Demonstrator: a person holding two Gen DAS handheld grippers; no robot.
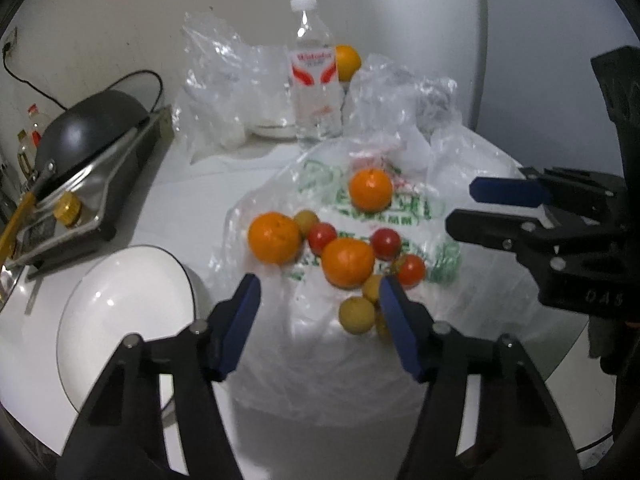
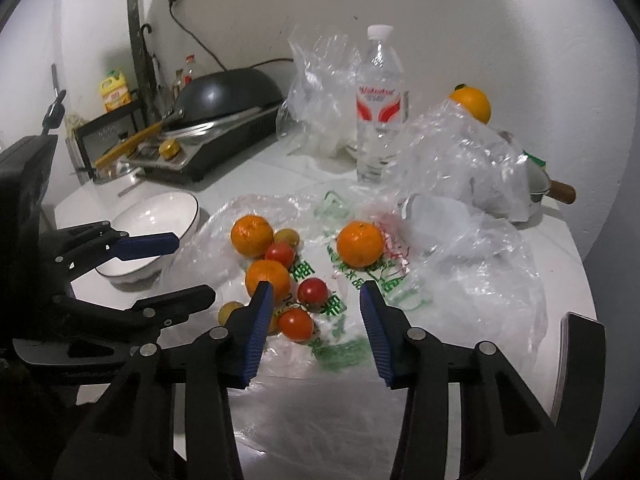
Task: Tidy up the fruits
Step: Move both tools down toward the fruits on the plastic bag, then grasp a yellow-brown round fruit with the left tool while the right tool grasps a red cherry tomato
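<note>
Three oranges (image 1: 347,262) (image 2: 359,243), three red tomatoes (image 1: 385,243) (image 2: 296,323) and a few small yellow-green fruits (image 1: 357,314) (image 2: 286,237) lie on a flattened plastic bag (image 1: 372,216) (image 2: 344,304) printed in green. A white bowl (image 1: 120,320) (image 2: 154,216) stands empty to their left. My left gripper (image 1: 320,320) is open and empty, just short of the fruit; it also shows in the right wrist view (image 2: 188,266). My right gripper (image 2: 316,320) is open and empty over the bag; it shows in the left wrist view (image 1: 464,204) at the right.
A water bottle (image 1: 314,76) (image 2: 378,104), crumpled clear bags (image 1: 216,80) (image 2: 460,160) and a fourth orange (image 1: 347,62) (image 2: 472,104) stand behind. A black wok on a cooker (image 1: 88,152) (image 2: 228,96) is at the left. A small pot with a wooden handle (image 2: 560,192) sits at the right.
</note>
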